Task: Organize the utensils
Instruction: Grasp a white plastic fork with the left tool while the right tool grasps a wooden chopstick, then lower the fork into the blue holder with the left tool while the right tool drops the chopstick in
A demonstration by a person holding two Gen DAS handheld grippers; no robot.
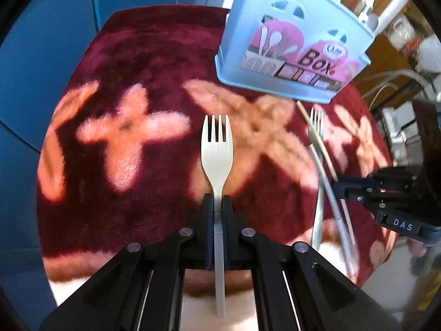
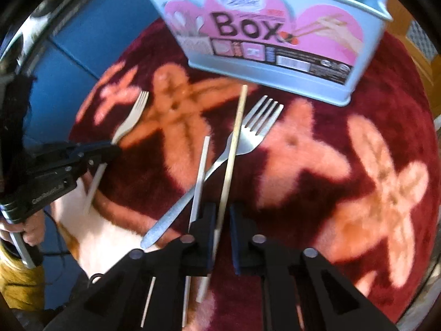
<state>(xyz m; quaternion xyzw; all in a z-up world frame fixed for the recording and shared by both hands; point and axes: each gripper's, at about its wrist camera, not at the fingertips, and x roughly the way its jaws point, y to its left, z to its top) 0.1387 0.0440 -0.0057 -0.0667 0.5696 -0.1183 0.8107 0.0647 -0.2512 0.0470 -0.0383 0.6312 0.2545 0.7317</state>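
My left gripper (image 1: 217, 204) is shut on the handle of a white plastic fork (image 1: 217, 149), tines pointing away, held just above the blanket; both show at the left of the right wrist view (image 2: 129, 121). My right gripper (image 2: 222, 215) is slightly open with a wooden chopstick (image 2: 234, 143) lying between its fingers; I cannot tell if they touch it. A metal fork (image 2: 248, 135) and a white chopstick (image 2: 199, 176) lie beside it. The light blue utensil box (image 1: 292, 44) stands beyond them, also in the right wrist view (image 2: 275, 33).
Everything lies on a round table covered by a dark red fleece blanket with pink flowers (image 1: 132, 138). A blue wall (image 1: 41, 41) is on the left. Cluttered shelves and cables (image 1: 399, 55) stand at the right.
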